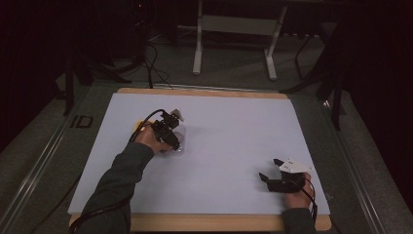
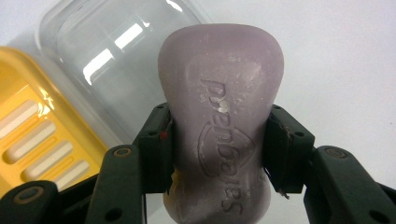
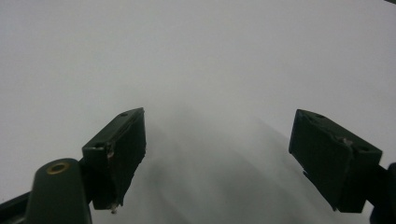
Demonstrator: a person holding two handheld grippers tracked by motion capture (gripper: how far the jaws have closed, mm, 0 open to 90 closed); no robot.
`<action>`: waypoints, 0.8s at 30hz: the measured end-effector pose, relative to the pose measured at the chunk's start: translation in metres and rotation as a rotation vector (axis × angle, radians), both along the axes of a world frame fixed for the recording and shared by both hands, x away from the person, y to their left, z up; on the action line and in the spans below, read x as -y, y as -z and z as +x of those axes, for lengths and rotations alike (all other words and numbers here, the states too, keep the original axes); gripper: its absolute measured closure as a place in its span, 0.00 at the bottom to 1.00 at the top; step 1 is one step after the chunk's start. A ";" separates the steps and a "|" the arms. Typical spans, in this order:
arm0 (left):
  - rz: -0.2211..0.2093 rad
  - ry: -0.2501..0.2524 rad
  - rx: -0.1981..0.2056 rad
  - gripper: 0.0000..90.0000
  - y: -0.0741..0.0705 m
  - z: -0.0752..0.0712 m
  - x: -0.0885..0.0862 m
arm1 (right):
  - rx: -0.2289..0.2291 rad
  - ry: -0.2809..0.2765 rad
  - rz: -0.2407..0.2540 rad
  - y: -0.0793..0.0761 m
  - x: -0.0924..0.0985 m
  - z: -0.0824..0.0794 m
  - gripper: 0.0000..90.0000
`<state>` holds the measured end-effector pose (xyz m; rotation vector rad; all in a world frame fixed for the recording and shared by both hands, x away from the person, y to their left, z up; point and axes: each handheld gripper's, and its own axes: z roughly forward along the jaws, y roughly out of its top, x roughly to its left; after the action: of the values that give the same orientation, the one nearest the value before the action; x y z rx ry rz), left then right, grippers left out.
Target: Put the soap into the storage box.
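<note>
A lilac bar of soap [image 2: 222, 121] with embossed lettering sits between the pads of my left gripper [image 2: 218, 149], which is shut on its narrow waist. Below it lie a clear plastic lid [image 2: 112, 56] and a yellow slotted soap tray [image 2: 32, 135] on the white sheet. In the high view my left gripper [image 1: 171, 139] hangs over the clear lid [image 1: 179, 146], with the yellow tray [image 1: 140, 126] just left of it. My right gripper [image 1: 269, 176] rests at the front right of the sheet, jaws wide apart; in the right gripper view its pads [image 3: 119, 154] hold nothing.
A white sheet [image 1: 229, 131] covers the wooden table [image 1: 204, 223]. Behind the table stand a white frame's legs [image 1: 197, 48] and dark stands, with cables on the grey floor. A cable trails from each gripper along the sleeve.
</note>
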<state>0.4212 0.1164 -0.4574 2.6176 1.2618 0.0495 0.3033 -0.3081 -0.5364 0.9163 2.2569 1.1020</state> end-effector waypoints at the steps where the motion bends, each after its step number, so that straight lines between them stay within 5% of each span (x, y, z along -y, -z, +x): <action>1: -0.003 -0.007 -0.001 0.55 0.000 0.000 -0.001 | 0.000 0.000 -0.001 0.000 0.000 0.000 0.21; 24: -0.021 -0.117 0.009 0.55 -0.001 0.010 -0.035 | 0.001 0.001 0.000 0.000 0.000 0.000 0.21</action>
<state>0.4314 0.1513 -0.4564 2.5208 1.4039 0.0681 0.3031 -0.3082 -0.5363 0.9173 2.2551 1.1019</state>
